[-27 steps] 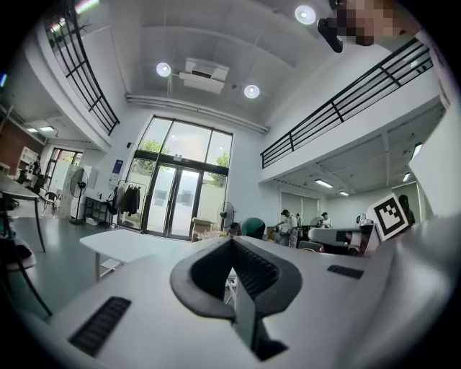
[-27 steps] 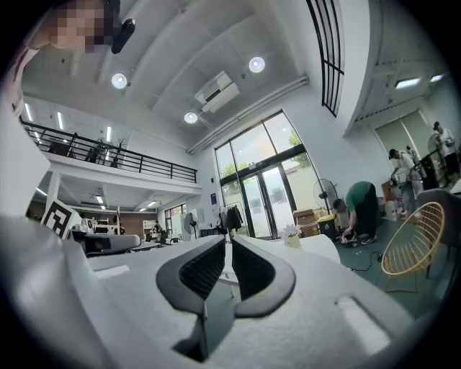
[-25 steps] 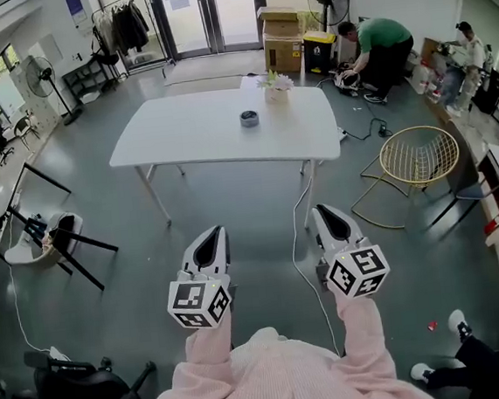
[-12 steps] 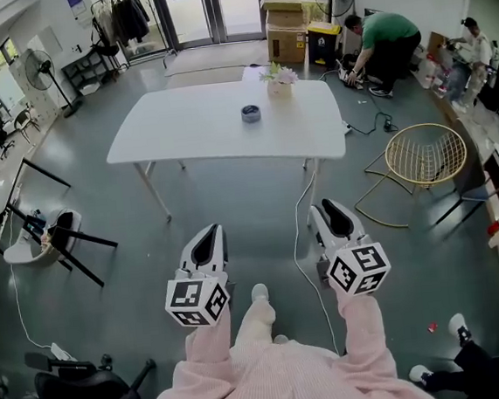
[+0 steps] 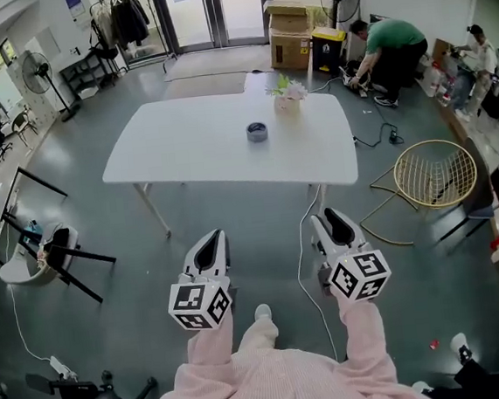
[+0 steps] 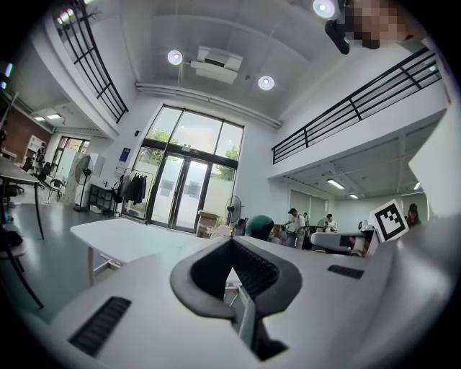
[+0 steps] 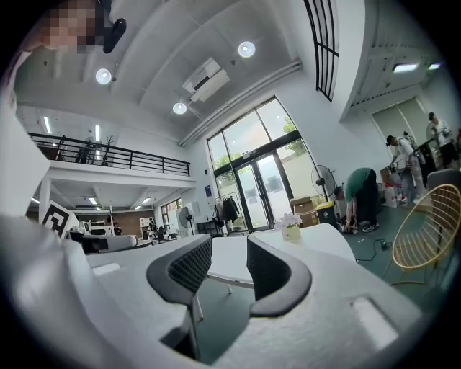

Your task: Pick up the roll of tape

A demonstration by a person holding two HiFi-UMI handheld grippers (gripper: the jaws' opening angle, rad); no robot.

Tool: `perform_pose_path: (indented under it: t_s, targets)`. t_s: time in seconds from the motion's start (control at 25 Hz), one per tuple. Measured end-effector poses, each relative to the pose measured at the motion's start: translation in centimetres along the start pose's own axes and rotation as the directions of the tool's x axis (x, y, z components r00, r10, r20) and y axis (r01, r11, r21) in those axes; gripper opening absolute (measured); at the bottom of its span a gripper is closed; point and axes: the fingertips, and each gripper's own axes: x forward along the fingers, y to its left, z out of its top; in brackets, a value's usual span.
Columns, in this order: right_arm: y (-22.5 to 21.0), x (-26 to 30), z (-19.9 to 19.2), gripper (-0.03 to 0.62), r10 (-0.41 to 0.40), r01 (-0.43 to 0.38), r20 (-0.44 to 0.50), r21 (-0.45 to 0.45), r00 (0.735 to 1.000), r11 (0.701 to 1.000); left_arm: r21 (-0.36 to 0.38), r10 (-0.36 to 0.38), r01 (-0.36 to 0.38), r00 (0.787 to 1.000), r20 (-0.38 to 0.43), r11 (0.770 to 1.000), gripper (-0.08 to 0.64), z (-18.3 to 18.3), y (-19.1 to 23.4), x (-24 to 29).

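Observation:
The roll of tape [image 5: 257, 131], a small dark grey ring, lies flat near the middle of the white table [image 5: 183, 148], beside a small pot of flowers [image 5: 288, 98]. Both grippers hover level over the floor, well short of the table's near edge. My left gripper [image 5: 211, 238] has its jaw tips together and nothing in them [image 6: 232, 245]. My right gripper [image 5: 330, 220] has just been opening; its two dark pads stand apart with only air between them [image 7: 229, 249]. The tape shows in neither gripper view.
A white cable [image 5: 304, 241] runs across the floor from the table's near right leg. A gold wire chair [image 5: 434, 174] stands right of the table, a black-legged stool [image 5: 53, 253] to the left. Two people [image 5: 392, 40] and boxes [image 5: 292, 45] are at the back.
The table and tape have drawn nearer in the head view as the person walks toward them. The right gripper's jaws have spread apart; the left gripper's look the same.

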Motion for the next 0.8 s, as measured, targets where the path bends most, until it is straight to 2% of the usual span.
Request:
perform_pose_path:
  t_s: [0.4,0.56,0.72,0.8]
  targets:
    - [-4.6,9.9,1.0,0.135,-0.071,0.072,-0.012,0.045,0.997,0.996,-0.013,-0.013,0.013,1.0,0.0,1.0,0.0,2.6,7.1,9.8]
    - [-5.6,13.6,1.1,0.135,-0.089,0.089,-0.004,0.061,0.996,0.994,0.025,-0.034,0.034,0.999,-0.016,0.999,0.0,2.7,8.8,13.2]
    - [-6.3,16.5,1.4,0.135,-0.105,0.104,0.003,0.06,0.994,0.993,-0.001,-0.04,0.04,0.999,-0.019,0.999,0.0,2.7,10.9,15.6]
    - [-6.6,17.6,1.4,0.135,-0.106,0.106,-0.002,0.059,0.994,0.993,0.01,-0.037,0.037,0.999,-0.034,0.999,0.0,2.6,11.6,16.6]
